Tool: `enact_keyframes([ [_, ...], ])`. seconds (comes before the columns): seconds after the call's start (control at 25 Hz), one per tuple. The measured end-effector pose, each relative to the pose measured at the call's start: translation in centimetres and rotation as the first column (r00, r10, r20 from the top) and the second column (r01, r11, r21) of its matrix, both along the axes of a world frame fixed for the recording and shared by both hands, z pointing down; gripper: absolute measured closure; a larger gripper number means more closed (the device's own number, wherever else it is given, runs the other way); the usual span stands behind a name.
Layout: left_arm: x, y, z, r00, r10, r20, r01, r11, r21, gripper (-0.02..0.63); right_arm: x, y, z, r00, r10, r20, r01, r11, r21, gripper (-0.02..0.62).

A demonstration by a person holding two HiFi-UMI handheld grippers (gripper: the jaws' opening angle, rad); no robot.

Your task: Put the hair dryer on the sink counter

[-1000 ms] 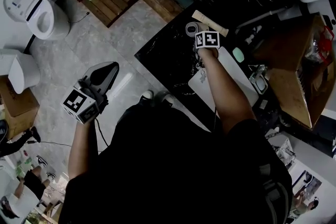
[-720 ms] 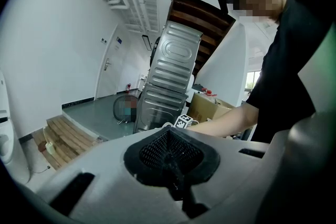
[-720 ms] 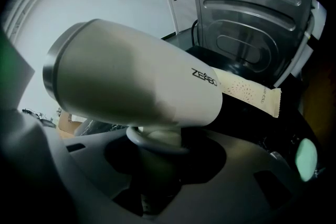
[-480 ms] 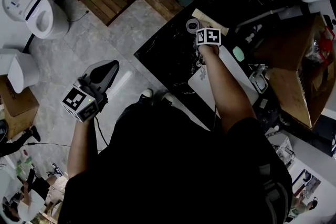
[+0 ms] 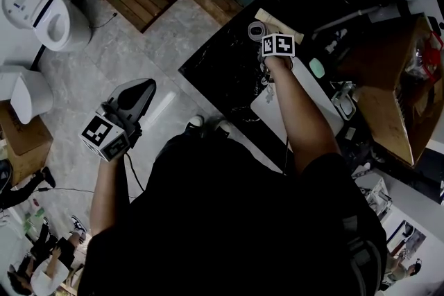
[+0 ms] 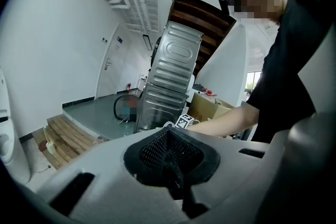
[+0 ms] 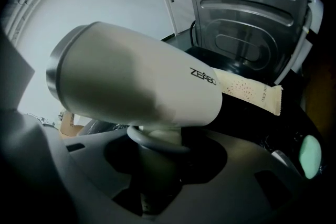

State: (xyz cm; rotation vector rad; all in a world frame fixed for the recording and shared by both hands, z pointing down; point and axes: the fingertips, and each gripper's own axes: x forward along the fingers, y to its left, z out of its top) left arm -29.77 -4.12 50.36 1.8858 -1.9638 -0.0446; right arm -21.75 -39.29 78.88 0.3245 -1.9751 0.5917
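Almost nothing has moved since the earlier frames. The right gripper (image 5: 267,50) has only crept a touch toward the upper right of the head view, and the left gripper (image 5: 135,97) is where it was at centre left over the floor.

The right gripper's jaws are clamped on the handle of the dryer (image 7: 136,86), whose barrel lies across the top of the right gripper view. In the head view the dryer is over the far part of the dark counter (image 5: 222,73), beside a beige packet (image 7: 247,93). Whether it touches the counter I cannot tell. The left gripper's jaws are closed together on nothing.

The step in hand looks like the set-down. The next move probably calls for lowering the dryer until it rests flat, clear of the packet, and then letting go.
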Motion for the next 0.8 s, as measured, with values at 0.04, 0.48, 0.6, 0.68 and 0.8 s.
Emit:
enact_keyframes([
  [0.04,-0.1,0.1,-0.1,1.000,-0.003,0.004,0.003,1.000,0.000,0.591,0.0,0.0,0.0,1.000,0.003,0.006,-0.003,1.000,-0.002,0.417],
  [0.48,0.1,0.7,-0.7,1.000,-0.016,-0.011,0.016,1.000,0.014,0.591,0.1,0.2,-0.2,0.998,0.033,0.061,-0.031,0.999,-0.025,0.392],
  [0.6,0.3,1.2,-0.7,1.000,-0.018,-0.011,0.018,1.000,0.016,0.591,0.0,0.4,-0.3,0.996,0.049,0.080,-0.047,0.998,-0.032,0.367],
  [0.68,0.6,1.5,-0.8,0.999,-0.022,-0.028,0.023,1.000,0.015,0.591,0.0,0.7,-0.4,0.995,0.044,0.088,-0.042,0.999,-0.025,0.350],
  [0.8,0.8,1.9,-0.6,1.000,-0.018,-0.012,0.018,1.000,0.013,0.591,0.1,0.7,-0.4,0.995,0.036,0.092,-0.035,0.999,-0.005,0.344],
])
